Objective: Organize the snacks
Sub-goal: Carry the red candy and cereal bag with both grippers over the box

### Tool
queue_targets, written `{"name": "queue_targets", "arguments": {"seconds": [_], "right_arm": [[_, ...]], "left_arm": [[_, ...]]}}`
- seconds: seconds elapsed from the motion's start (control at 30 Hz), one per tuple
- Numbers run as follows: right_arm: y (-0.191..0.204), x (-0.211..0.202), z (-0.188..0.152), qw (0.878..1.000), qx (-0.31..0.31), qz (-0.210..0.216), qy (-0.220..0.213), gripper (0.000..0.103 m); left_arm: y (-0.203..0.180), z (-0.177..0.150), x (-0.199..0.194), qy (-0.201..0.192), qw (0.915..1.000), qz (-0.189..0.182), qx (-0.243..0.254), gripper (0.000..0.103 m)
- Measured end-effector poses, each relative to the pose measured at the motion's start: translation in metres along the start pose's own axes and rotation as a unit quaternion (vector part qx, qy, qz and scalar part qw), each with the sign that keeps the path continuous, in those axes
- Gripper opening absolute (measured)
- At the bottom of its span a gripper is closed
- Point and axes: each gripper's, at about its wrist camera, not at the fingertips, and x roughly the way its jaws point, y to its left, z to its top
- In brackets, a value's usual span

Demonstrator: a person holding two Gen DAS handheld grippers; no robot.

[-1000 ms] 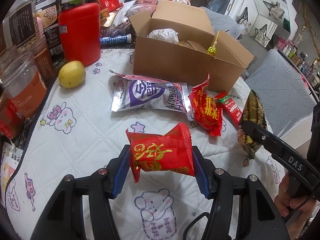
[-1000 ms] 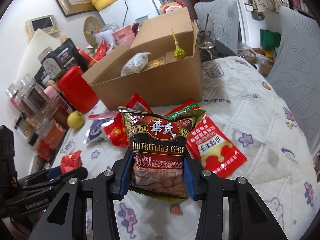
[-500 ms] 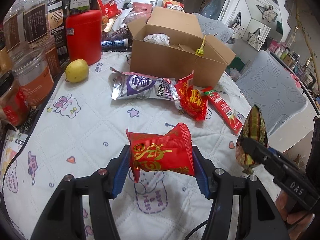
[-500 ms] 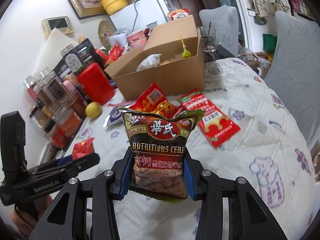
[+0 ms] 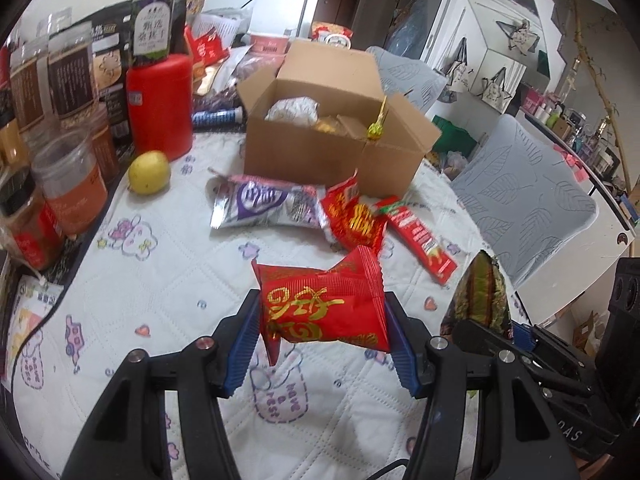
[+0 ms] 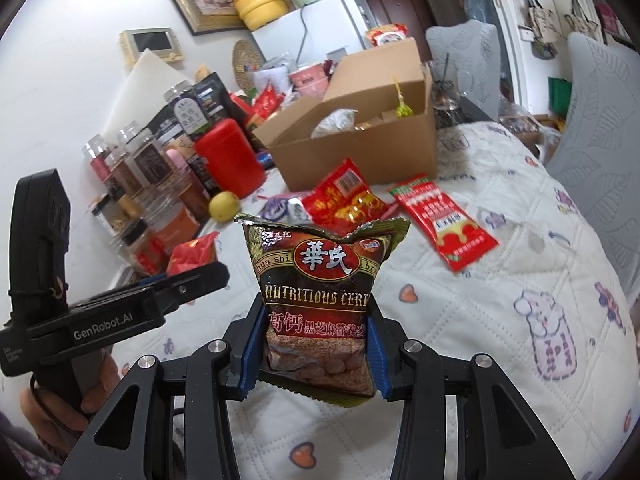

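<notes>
My left gripper (image 5: pixel 320 336) is shut on a small red snack packet (image 5: pixel 324 304) and holds it above the quilted table; the packet also shows in the right wrist view (image 6: pixel 192 256). My right gripper (image 6: pixel 316 344) is shut on a dark green cereal bag (image 6: pixel 320 292), held upright above the table, and seen edge-on in the left wrist view (image 5: pixel 480 296). An open cardboard box (image 5: pixel 320 148) with snacks inside stands at the far side (image 6: pixel 360 148). On the table before it lie a purple and silver packet (image 5: pixel 260 204), a red packet (image 5: pixel 352 220) and a red and green sachet (image 5: pixel 420 236).
A red canister (image 5: pixel 160 108), several jars (image 5: pixel 68 184) and a yellow lemon (image 5: pixel 148 172) stand along the left. Grey chairs (image 5: pixel 528 200) sit behind the table on the right. The table's edge curves off at right (image 6: pixel 600 280).
Both grippers have pulled back and risen from the box with their packets still held; the box and loose packets look farther away.
</notes>
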Motion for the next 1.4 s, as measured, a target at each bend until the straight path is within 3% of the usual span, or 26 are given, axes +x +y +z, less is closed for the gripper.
{"name": "queue_targets", "arguments": {"seconds": [0.53,0.93,1.4], "right_arm": [[0.013,-0.001,0.066,0.998,-0.051,0.023,-0.033,0.044],[0.018,0.005,0.133,0.992,-0.1,0.016,-0.074,0.044],[0.011,0.021,0.199,0.986,-0.115,-0.013,-0.118,0.044]], "left_arm": [[-0.01,0.065,-0.011,-0.057,0.9981,-0.017,0.016,0.058],[-0.017,0.13,-0.007,-0.104,0.9939,-0.023,0.025,0.058],[-0.021,0.194,0.015,-0.149,0.9879,-0.031,0.027,0.058]]}}
